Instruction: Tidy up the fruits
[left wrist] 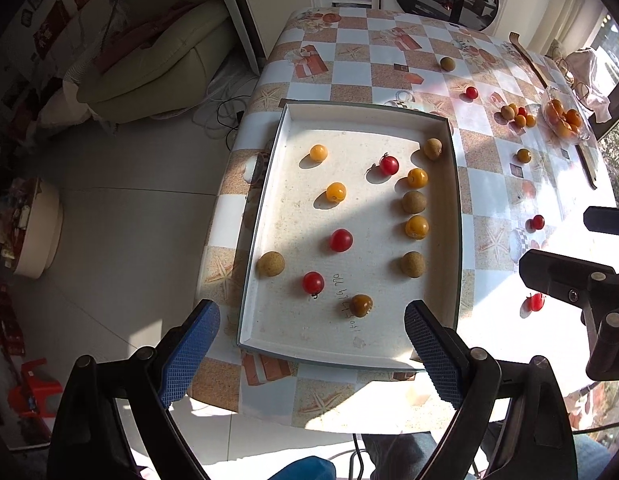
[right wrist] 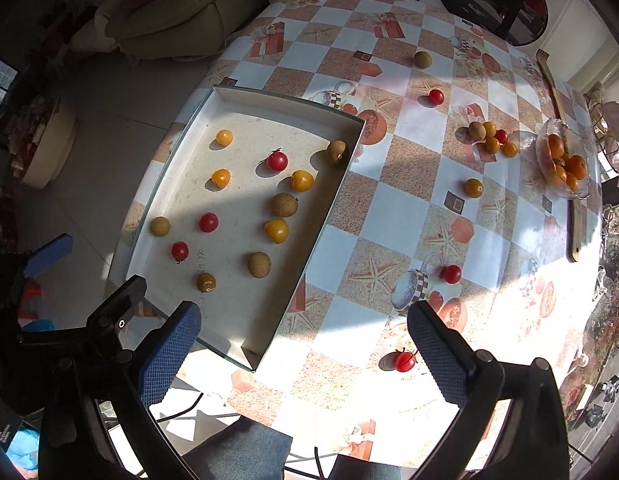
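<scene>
White tray (left wrist: 269,184) on checked tabletop (left wrist: 489,184), near its left edge, holding twelve small fruits lying apart: three red tomatoes, e.g. (left wrist: 341,240); four yellow ones, e.g. (left wrist: 335,192); four tan round fruits, e.g. (left wrist: 413,202); one brownish fruit (left wrist: 361,305) nearest the camera, beside handwriting on the tray floor. Left gripper (left wrist: 311,356) above the tray's near end, pointing steeply down, jaws wide, nothing between them. Right gripper (right wrist: 305,356) over the tabletop just right of the tray, jaws spread wide and empty; loose tomato (right wrist: 404,361) lying on the cloth just inside its right finger (right wrist: 437,356), touching neither pad as far as visible. More loose fruit on the tabletop: another tomato (right wrist: 452,273), a yellowish one (right wrist: 473,187), a small cluster (right wrist: 491,138), a tomato (right wrist: 436,97) and a tan fruit (right wrist: 422,59) farther off. Glass bowl (right wrist: 549,130) of orange fruit at the far right.
</scene>
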`<action>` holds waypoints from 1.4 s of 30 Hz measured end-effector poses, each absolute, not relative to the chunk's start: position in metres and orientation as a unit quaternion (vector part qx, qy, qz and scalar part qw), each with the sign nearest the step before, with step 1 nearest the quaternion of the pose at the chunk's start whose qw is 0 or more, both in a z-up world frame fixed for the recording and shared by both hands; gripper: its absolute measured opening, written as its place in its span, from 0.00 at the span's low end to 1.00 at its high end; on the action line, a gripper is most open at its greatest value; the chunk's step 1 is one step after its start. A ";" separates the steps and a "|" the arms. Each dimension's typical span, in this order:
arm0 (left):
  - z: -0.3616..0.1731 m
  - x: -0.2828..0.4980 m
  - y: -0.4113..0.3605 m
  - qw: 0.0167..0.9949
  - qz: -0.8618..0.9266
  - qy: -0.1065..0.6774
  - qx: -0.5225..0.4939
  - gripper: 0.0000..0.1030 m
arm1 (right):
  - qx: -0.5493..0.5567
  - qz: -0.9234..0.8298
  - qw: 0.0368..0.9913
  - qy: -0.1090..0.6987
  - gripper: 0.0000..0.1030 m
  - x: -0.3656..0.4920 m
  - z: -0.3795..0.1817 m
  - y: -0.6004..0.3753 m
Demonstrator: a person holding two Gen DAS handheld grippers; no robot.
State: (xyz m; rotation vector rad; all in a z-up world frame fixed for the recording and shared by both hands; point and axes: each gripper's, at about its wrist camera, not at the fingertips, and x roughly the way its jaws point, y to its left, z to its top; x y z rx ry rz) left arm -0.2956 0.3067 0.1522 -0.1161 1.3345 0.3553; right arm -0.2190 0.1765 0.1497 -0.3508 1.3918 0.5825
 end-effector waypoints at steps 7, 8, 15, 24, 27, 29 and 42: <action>0.153 -0.305 0.297 0.765 0.159 0.622 -0.047 0.92 | -0.165 0.268 0.718 0.621 1.00 -0.225 0.158 0.177; 0.153 -0.306 0.296 0.765 0.159 0.623 -0.046 0.92 | -0.165 0.268 0.718 0.621 1.00 -0.225 0.158 0.177; 0.156 -0.311 0.290 0.765 0.158 0.623 -0.044 0.92 | -0.185 0.272 0.719 0.612 1.00 -0.229 0.161 0.180; 0.160 -0.314 0.282 0.767 0.158 0.621 -0.033 0.92 | -0.192 0.272 0.720 0.608 1.00 -0.232 0.163 0.183; 0.161 -0.314 0.280 0.767 0.155 0.622 -0.035 0.92 | -0.191 0.273 0.720 0.609 1.00 -0.232 0.163 0.184; 0.161 -0.313 0.279 0.767 0.154 0.621 -0.035 0.92 | -0.193 0.275 0.719 0.609 1.00 -0.233 0.162 0.184; 0.160 -0.311 0.277 0.767 0.149 0.623 -0.039 0.92 | -0.200 0.280 0.717 0.606 1.00 -0.234 0.162 0.186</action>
